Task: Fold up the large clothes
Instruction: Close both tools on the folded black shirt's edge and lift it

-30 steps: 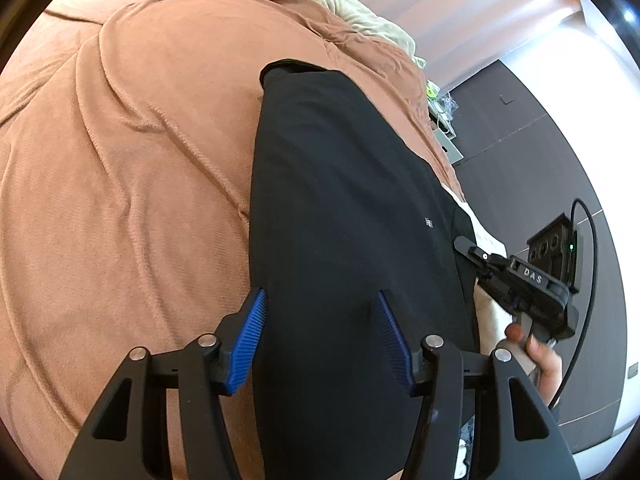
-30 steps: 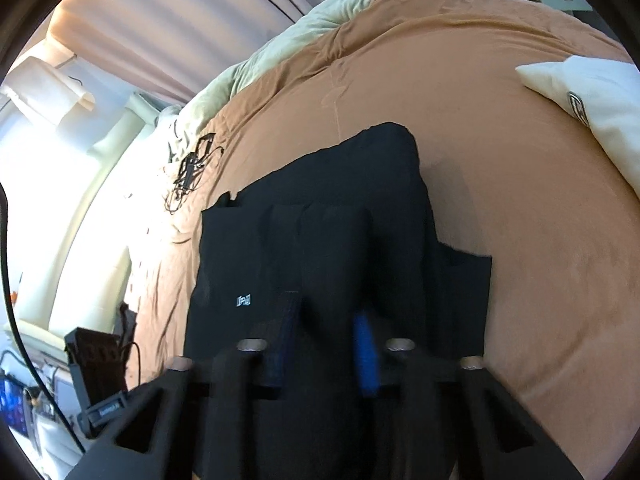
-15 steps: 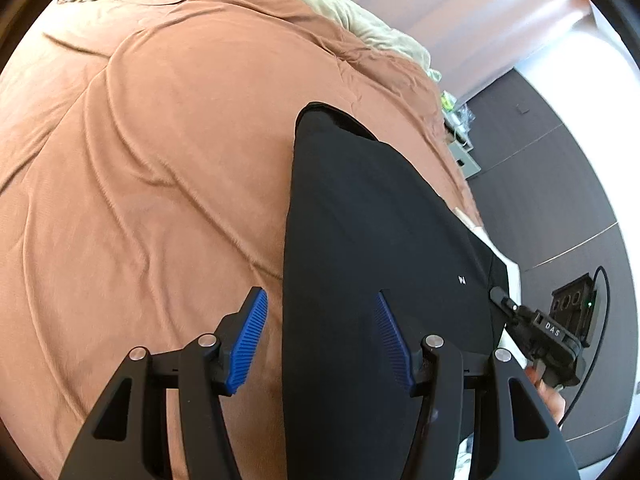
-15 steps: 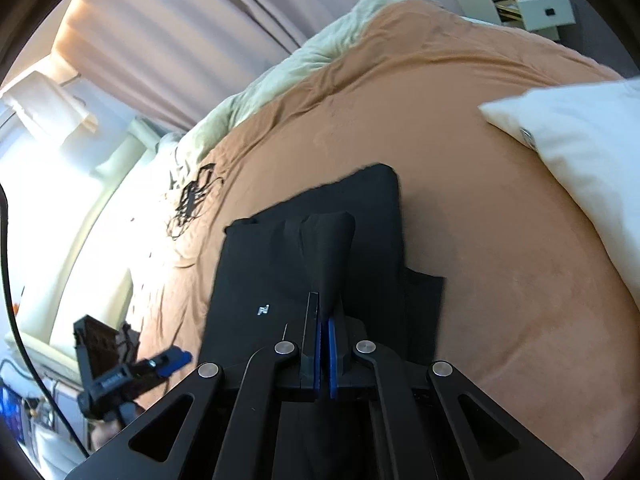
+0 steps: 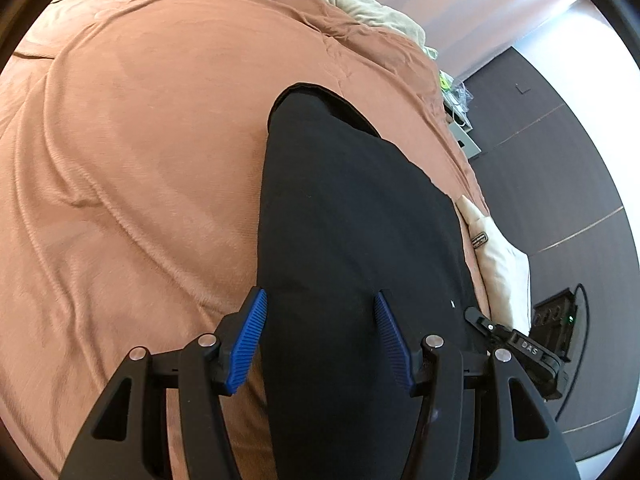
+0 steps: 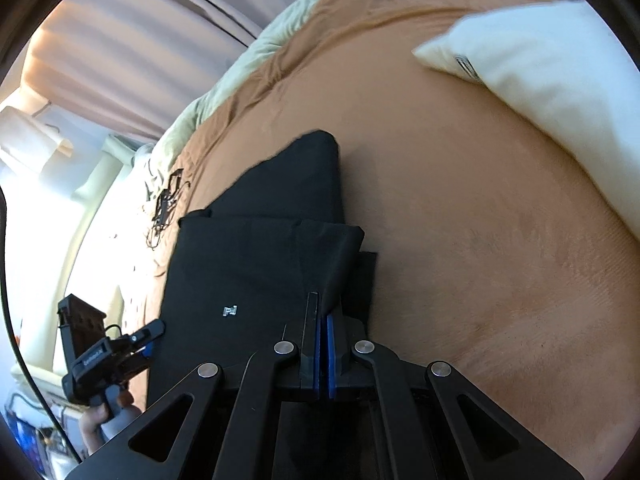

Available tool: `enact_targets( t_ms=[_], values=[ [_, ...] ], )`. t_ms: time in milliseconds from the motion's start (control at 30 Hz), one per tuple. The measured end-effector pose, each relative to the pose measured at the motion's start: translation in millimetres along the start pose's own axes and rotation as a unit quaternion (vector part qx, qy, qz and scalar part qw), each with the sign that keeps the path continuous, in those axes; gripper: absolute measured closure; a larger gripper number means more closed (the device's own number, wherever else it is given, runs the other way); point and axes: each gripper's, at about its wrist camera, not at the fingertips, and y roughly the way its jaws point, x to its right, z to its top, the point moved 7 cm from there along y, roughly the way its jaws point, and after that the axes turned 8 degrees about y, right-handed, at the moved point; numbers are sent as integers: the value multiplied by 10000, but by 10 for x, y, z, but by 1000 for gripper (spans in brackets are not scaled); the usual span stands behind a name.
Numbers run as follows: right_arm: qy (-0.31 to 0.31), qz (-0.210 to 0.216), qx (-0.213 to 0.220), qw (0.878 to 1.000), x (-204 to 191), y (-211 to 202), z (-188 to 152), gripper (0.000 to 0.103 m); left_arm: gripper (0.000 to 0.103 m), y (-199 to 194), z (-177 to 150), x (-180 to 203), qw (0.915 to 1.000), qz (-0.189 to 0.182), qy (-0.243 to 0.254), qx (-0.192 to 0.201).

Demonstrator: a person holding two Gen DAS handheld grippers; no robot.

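Note:
A large black garment (image 5: pixel 352 240) lies folded lengthwise on the brown bedspread (image 5: pixel 140 160). My left gripper (image 5: pixel 320 338) is open, its blue pads astride the garment's near left edge, gripping nothing. My right gripper (image 6: pixel 323 336) is shut on the garment's (image 6: pixel 260 272) near right corner and lifts a fold of it. A small white logo (image 6: pixel 229 311) shows on the cloth. The right gripper also shows in the left wrist view (image 5: pixel 474 318), at the garment's right edge; the left gripper shows at lower left in the right wrist view (image 6: pixel 154 330).
A cream pillow (image 6: pixel 552 92) lies on the bed right of the garment, also in the left wrist view (image 5: pixel 500 264). Tangled black cables (image 6: pixel 166 200) lie at the bed's far side. A pale green blanket (image 5: pixel 352 4) edges the bedspread. A nightstand (image 5: pixel 460 120) stands by dark flooring.
My right gripper has closed on the garment's corner and raised it. My left gripper stays open and has shifted along the garment's left edge.

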Motion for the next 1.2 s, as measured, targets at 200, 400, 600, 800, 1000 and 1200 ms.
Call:
enact_targets(
  t_ms=[200,400,600,800,1000,1200],
  values=[
    [-91,42,-245,9996,-44,112,47,97,48,35,-9,-121,9998,-135,-145,-71],
    [-15,145,-182,9997,-38,-26,110,39,48,36,-23,-136,9996,-175,-199,-66],
    [251,582,-751,9952,-9,181,-21,38,48,23,-47,-144,9996,-179,-222,-35],
    [347,846,-1025,9905,-86,388,-2,38,48,21,-45,-159,9996,-167,-224,-33],
    [-48,1058,-1393,9846,-273,564,7,44,48,80,-39,-163,9995,-186,-254,-32],
    [-193,1174,-1403,9829,-408,547,-83,81,55,10,-45,-141,9992,-273,-302,-4]
  ],
)
